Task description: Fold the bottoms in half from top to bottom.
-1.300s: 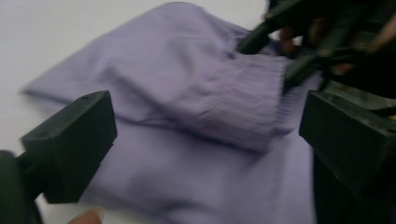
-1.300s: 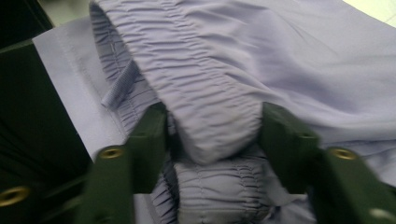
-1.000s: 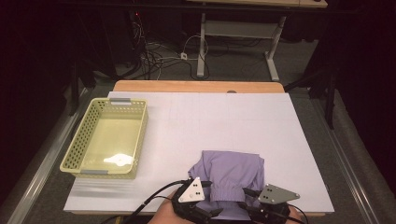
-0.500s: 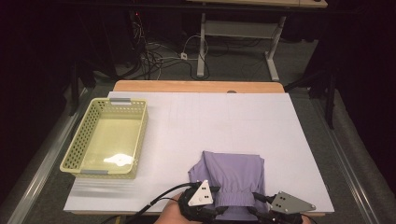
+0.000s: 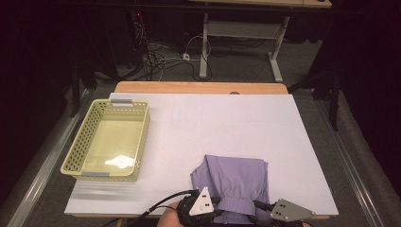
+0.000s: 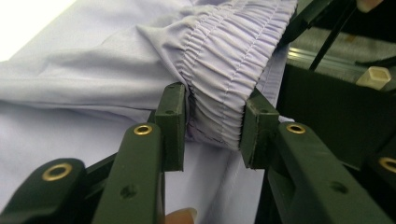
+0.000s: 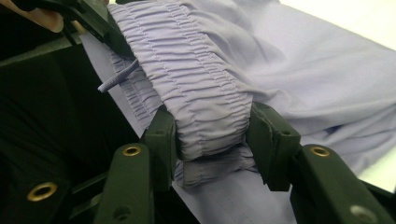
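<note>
At the table's near edge, a folded lilac garment point(image 5: 235, 182) of thin fabric with a gathered elastic waistband point(image 6: 229, 60), lying on the white sheet point(image 5: 227, 123), well apart from the empty yellow perforated plastic basket point(image 5: 108, 139). Left gripper point(image 6: 212, 126) just closed onto one end of the waistband, pads pressing it; right gripper point(image 7: 210, 135) clamped on the other end. Likely risk: slick cloth slipping from the left gripper's fresh bite, or an uneven lift undoing the fold and dragging the sheet.
</note>
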A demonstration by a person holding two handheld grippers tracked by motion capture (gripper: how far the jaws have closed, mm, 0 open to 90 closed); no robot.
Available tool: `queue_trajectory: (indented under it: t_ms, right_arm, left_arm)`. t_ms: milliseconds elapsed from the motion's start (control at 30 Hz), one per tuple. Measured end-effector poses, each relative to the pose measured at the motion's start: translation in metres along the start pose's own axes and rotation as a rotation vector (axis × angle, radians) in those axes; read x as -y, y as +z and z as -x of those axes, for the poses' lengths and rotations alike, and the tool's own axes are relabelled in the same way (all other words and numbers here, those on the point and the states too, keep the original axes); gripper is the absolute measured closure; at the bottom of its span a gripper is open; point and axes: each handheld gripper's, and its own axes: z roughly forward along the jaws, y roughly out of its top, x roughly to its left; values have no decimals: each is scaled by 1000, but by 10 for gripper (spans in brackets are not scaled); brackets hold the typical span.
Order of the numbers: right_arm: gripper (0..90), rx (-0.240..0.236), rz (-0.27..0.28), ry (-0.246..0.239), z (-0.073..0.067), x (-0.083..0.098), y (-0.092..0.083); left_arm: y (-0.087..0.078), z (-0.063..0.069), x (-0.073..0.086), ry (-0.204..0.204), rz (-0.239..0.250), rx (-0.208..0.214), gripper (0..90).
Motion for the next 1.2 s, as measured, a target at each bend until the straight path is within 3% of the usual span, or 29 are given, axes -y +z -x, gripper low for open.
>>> queue_trajectory:
  t_ms: [100,233,333,433,600,767,967,1033,1200]
  right_arm:
    - [515,-20,9,17,1,-1,0]
    - [426,-44,68,42,3,-7,-7]
    - [382,-55,133,80,4,-16,-15]
    - [367,-17,161,72,5,-21,-18]
    - [321,21,166,95,13,-21,-13]
    - [328,92,172,140,31,-15,-9]
    - [331,149,170,204,52,-7,-4]
    - [334,144,175,233,60,-6,-2]
    - [334,177,162,247,70,-5,1]
  left_arm:
    - [-4,-1,3,-25,1,14,630]
    - [-15,-3,5,-44,21,48,557]
    - [-30,-5,2,-55,63,39,464]
    - [-43,-12,5,-76,108,1,402]
    - [-53,-33,19,-159,143,-36,313]
    - [-55,-57,34,-250,156,-62,259]
    - [-49,-76,40,-322,148,-97,243]
    - [-44,-79,36,-332,144,-97,243]
    - [-34,-86,32,-332,105,-105,248]
